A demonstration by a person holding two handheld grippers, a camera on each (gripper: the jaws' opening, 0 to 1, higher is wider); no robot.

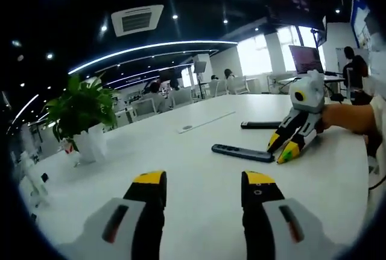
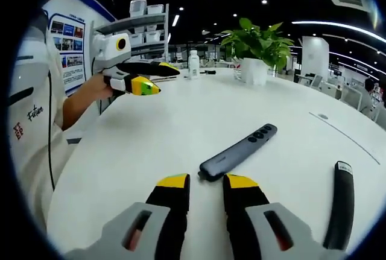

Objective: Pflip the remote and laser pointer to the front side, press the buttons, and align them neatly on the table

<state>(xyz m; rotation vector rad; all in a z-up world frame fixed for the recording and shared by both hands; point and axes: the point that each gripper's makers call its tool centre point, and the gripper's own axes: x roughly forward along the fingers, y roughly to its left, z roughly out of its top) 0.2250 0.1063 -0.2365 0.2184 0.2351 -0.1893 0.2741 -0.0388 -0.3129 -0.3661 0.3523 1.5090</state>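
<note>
On a white table [image 2: 151, 127], the slim grey button-faced remote [image 2: 238, 151] lies mid-frame just beyond the right gripper [image 2: 202, 186], jaws narrowly parted; left gripper [image 1: 203, 183] spread, holding nothing; black pointer [image 2: 341, 202] lower right.

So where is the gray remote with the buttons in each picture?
Left gripper view: the remote lies right of middle on the table, at the tips of the right gripper.
Right gripper view: the remote lies near the middle, angled, just past that gripper's own tips.
Shared landmark: the plant in its white pot, at left in the left gripper view, at top right in the right gripper view.
</note>
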